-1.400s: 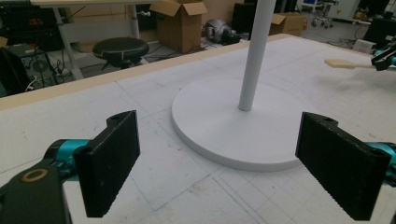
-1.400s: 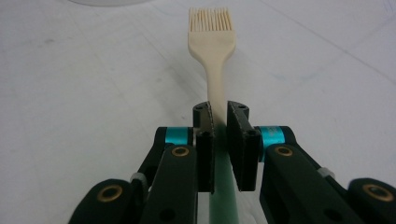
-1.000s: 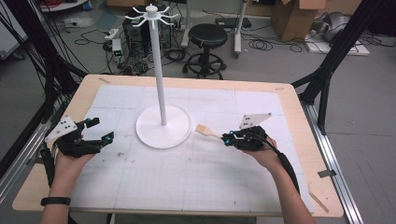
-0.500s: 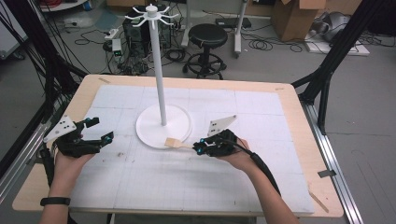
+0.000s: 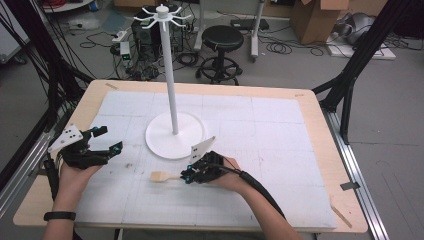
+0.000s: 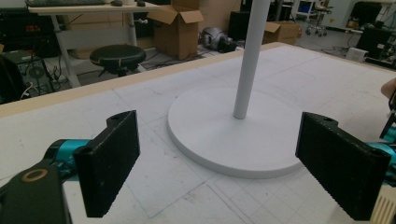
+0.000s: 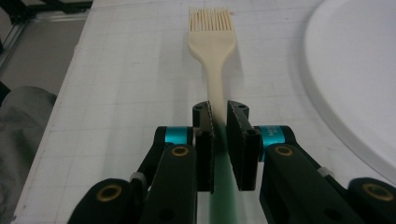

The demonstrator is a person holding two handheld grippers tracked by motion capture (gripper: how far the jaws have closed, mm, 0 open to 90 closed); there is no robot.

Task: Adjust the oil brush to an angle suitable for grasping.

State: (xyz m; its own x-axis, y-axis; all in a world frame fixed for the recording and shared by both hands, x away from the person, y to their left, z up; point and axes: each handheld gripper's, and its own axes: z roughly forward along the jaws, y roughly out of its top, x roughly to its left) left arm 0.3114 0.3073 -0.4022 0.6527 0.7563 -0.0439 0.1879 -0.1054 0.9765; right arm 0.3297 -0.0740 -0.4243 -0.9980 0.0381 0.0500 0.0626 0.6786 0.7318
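Fingers (image 7: 204, 135) of the right gripper (image 7: 219, 122) are clenched on the handle of the cream-coloured pastry brush with a green rear handle (image 7: 212, 56). In the right gripper view they pinch it at lower centre of the frame, and the handle runs straight up from between them to the bristle head near the top edge. The brush's long axis therefore lies in line with the fingers, bristles leading and the green end trailing back under the gripper.

In the high view the right gripper (image 5: 189, 175) sits at lower centre of the frame, and the brush (image 5: 162, 176) juts from it toward the left, lying flat just above or on the white gridded table (image 5: 280, 165); contact cannot be told. Its bristle end points at the left gripper (image 5: 109, 141), which hangs at the left of the frame with fingers released and nothing between them.

Just above the brush in that frame stands the round white base of the tall white hook stand (image 5: 174, 135), near the brush but apart from it. In the left gripper view that base (image 6: 229, 135) fills the middle distance between the parted fingers (image 6: 112, 163). The right hand is the nearer one to the stand, and any lift toward the hooks would likely call for tipping the brush from level to upright.
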